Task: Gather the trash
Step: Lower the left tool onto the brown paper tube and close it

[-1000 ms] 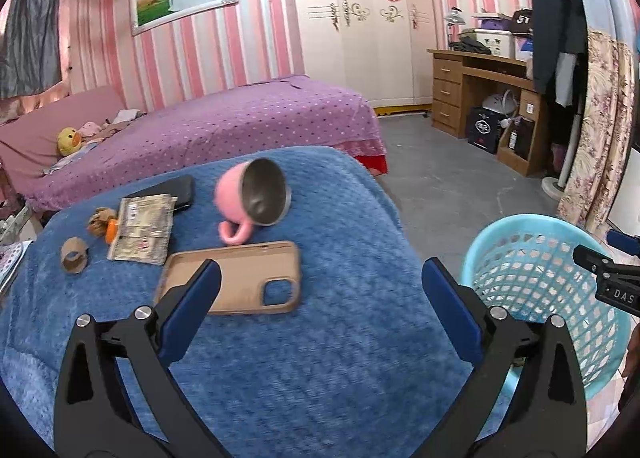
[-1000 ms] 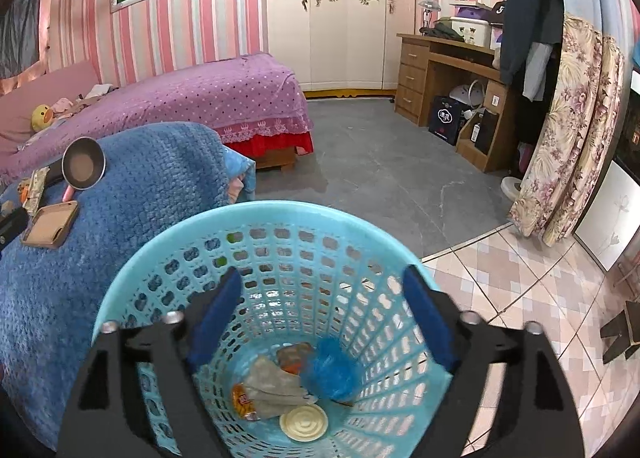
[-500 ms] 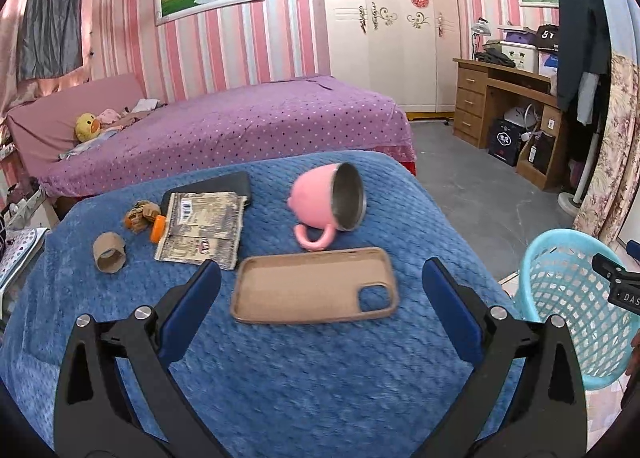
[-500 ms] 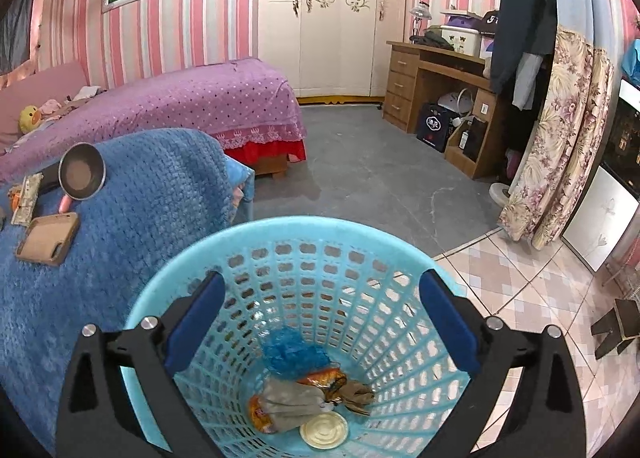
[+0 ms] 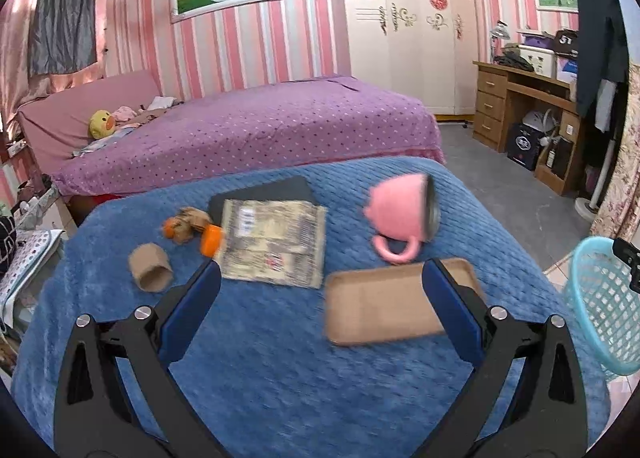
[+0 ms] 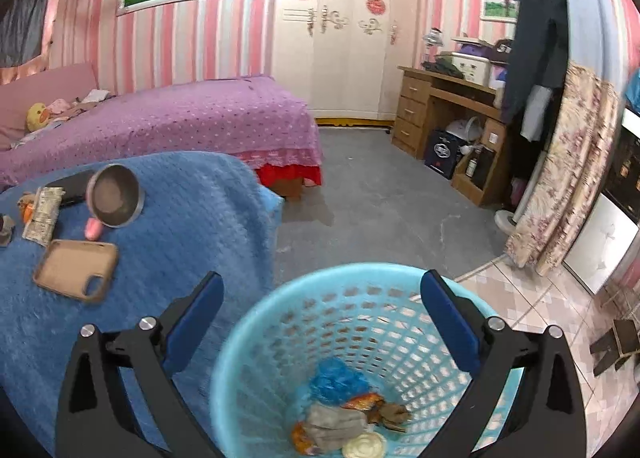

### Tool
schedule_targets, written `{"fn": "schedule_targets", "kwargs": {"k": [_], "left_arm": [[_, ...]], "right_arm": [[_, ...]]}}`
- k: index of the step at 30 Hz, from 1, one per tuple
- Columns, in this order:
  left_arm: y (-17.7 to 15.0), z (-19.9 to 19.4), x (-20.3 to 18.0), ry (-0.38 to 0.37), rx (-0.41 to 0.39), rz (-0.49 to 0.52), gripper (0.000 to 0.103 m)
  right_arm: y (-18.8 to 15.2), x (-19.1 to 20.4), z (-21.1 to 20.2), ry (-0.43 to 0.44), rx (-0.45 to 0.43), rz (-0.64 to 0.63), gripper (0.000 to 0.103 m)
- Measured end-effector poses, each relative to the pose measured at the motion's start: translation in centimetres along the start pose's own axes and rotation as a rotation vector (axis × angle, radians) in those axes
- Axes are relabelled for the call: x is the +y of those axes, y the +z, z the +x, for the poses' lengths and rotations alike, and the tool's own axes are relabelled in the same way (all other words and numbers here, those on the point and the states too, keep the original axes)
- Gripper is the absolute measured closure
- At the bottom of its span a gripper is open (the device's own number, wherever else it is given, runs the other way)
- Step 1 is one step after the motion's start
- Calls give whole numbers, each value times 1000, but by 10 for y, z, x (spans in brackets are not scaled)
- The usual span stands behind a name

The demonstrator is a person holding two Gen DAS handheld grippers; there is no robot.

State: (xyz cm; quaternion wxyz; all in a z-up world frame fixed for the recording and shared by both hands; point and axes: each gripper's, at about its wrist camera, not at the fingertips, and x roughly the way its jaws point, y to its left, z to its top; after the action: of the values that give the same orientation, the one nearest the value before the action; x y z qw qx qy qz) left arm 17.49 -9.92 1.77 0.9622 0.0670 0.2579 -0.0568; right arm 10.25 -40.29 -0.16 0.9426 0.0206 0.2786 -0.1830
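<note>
In the left wrist view, the left gripper [image 5: 320, 290] fills the lower part of the frame, held above the blue blanket [image 5: 280, 378] with its two blue-padded fingers spread wide and nothing between them. It points across the blanket toward the items in the middle of the frame. A printed wrapper [image 5: 274, 242] lies flat at centre, just past the left finger's tip. To its left sit a cardboard roll [image 5: 150, 267] and a small brown-and-orange scrap [image 5: 192, 228]. A pink mug [image 5: 402, 214] lies on its side at centre right, and a tan phone case [image 5: 384, 308] lies below it, partly behind the right finger.

In the right wrist view, the right gripper [image 6: 322, 318] hangs over the light blue basket [image 6: 280, 322] at lower centre, tilted down toward its mouth, fingers wide apart and empty. At the basket's bottom lie a crumpled blue bag [image 6: 338, 376], grey and orange scraps [image 6: 340, 416] and a round pale lid [image 6: 365, 446]. The basket stands on the floor just beside the blanket's edge.
</note>
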Motion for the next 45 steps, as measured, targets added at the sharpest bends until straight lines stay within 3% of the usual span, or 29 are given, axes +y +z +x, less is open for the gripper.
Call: {"fn": "schedule_targets", "kwargs": {"k": [4,10,16,23,31,35,40,42,44,45], "left_arm": [[8,8,28,60,-13,7,6],[9,30,86,124,32,-78,6],[4,43,129,220,47,-95,6],[-10,62,182,232,113,-214,6],[-29,83,204,259,185,-203,7],[-35,100,206,254,237,-190,21],[-33,114,199,245,262,-166,31],[-33,120,200,230,274,-170,43],[-35,124,203,205,295,-181,69],[-35,125,204,195,300,-187,75]], "right_arm": [[17,43,-1,92,-19,-15,6],[42,116,6,192,-28,-108,6],[58,187,18,291,-28,-192,6],[46,232,32,342,-31,-234,6],[32,257,55,368,31,-268,6],[28,257,62,376,55,-260,6],[24,259,71,382,85,-246,6],[23,263,72,380,89,-249,6],[22,266,73,377,88,-255,6],[22,267,73,379,88,-255,6]]}}
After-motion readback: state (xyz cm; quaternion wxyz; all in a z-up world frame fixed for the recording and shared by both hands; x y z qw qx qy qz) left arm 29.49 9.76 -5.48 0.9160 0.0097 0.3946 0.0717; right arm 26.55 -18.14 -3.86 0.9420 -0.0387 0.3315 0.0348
